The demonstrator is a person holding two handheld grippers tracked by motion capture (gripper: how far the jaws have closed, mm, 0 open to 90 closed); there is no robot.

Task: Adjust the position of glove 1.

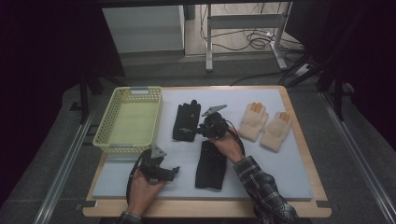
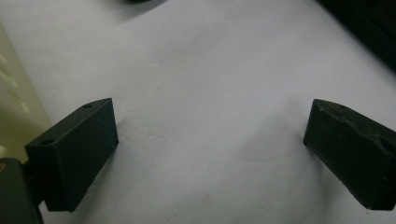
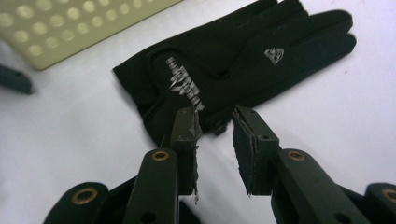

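Black, soft and limp, the glove (image 3: 233, 65) is lying flat on the table (image 1: 299, 177) beside the basket (image 1: 128, 120), its cuff edge waiting just ahead of the right tool (image 3: 215, 126), narrowed but gripping nothing.

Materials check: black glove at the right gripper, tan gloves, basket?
Black glove: looks like smooth synthetic stretch fabric, matte, with a printed silver logo and badge. Tan gloves: apparently fuzzy knit or fleece, soft nap, with orange fingertip patches; too small to be sure. Basket: probably moulded plastic, pale yellow-green, slightly glossy, walls pierced with regular round holes.
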